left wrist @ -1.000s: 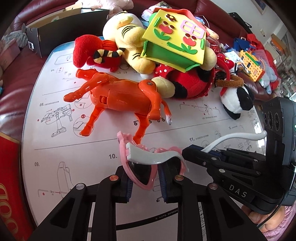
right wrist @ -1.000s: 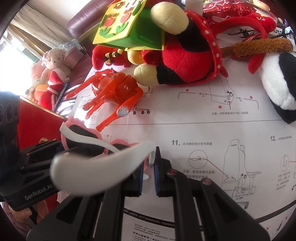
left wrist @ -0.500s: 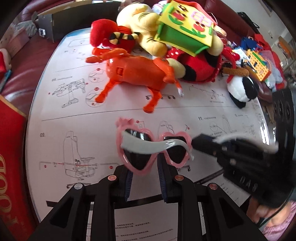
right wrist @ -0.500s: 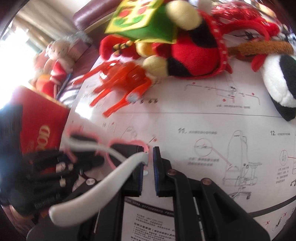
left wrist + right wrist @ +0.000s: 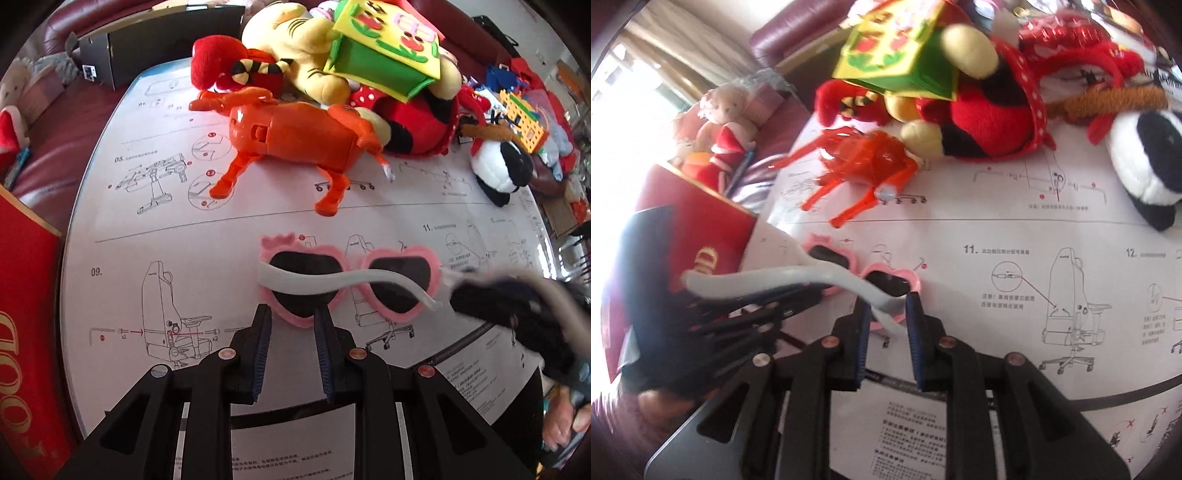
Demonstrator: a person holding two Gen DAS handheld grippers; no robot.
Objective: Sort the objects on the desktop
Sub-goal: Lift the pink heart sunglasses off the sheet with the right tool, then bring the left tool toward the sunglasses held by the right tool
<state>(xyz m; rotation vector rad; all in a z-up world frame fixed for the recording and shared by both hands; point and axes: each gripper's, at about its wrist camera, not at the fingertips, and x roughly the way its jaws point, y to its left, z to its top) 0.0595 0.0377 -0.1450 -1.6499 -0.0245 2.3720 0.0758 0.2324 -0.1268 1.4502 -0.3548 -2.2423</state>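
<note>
Pink heart-shaped sunglasses [image 5: 351, 275] with white arms lie on the paper-covered table, just past my left gripper [image 5: 293, 314], whose jaws stand apart with the lower rim of one lens between their tips. In the right wrist view the sunglasses [image 5: 886, 282] lie in front of my right gripper [image 5: 886, 299], which is open with one white arm passing between its tips. An orange plastic horse [image 5: 295, 140] lies on its side farther back.
A pile of toys fills the far side: a yellow tiger plush [image 5: 291, 44], a green-and-yellow foam house [image 5: 388, 48], a red plush [image 5: 413, 122], a panda plush [image 5: 502, 170]. A red box [image 5: 26, 332] stands at the left table edge.
Both grippers have opened and drawn back. The sunglasses, held a second ago, now lie on the table.
</note>
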